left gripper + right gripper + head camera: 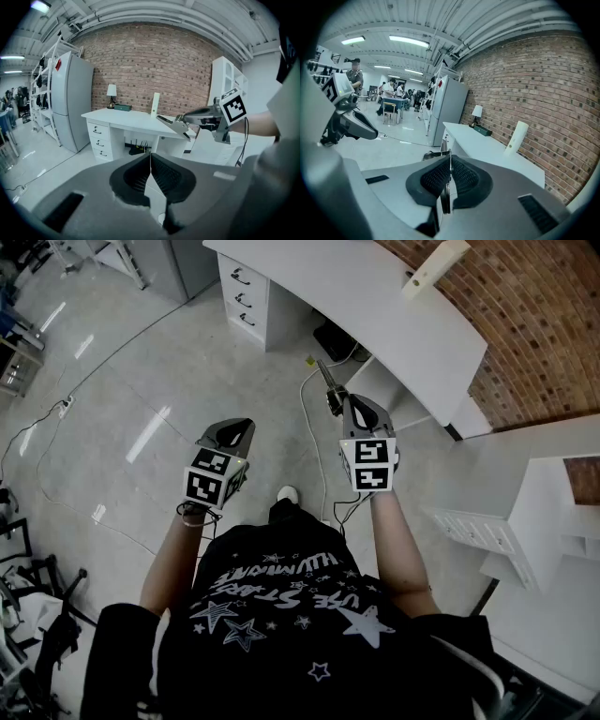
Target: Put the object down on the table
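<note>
"Where was the object?"
"My right hand-held gripper clenched the metal tool, up over the floor near the white table. My left hand-held gripper was clenched on nothing."

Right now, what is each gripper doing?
Left gripper: fingers closed, holding nothing.
Right gripper: fingers closed on a metal tool.
</note>
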A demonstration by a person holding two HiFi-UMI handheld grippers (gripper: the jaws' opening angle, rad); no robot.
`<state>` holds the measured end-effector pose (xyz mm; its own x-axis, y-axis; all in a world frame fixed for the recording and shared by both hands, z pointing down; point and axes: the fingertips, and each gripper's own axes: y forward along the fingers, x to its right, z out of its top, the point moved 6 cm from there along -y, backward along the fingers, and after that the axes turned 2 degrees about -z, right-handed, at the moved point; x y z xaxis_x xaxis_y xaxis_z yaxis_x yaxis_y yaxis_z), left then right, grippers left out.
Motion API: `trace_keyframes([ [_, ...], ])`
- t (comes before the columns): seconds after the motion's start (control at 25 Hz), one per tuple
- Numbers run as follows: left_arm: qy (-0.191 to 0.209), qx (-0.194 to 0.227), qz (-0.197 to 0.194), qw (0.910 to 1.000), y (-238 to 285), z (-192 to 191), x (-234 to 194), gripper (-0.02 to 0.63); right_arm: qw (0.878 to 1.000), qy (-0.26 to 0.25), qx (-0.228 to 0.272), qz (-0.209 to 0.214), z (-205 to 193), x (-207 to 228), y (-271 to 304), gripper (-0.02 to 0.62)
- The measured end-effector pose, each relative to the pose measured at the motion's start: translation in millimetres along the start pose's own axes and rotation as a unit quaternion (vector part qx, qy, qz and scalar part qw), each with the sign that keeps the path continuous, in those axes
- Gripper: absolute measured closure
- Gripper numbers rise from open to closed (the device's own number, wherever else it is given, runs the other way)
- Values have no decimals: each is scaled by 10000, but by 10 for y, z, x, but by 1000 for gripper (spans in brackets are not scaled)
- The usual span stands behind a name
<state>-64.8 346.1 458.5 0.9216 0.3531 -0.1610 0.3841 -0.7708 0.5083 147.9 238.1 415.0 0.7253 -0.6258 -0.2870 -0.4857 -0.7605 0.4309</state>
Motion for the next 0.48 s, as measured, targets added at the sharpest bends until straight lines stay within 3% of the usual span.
trace_keyframes([
  [0.48, 3, -144, 112, 9998, 282, 77, 151, 585, 9998, 106, 32, 166, -189, 323, 166, 586],
])
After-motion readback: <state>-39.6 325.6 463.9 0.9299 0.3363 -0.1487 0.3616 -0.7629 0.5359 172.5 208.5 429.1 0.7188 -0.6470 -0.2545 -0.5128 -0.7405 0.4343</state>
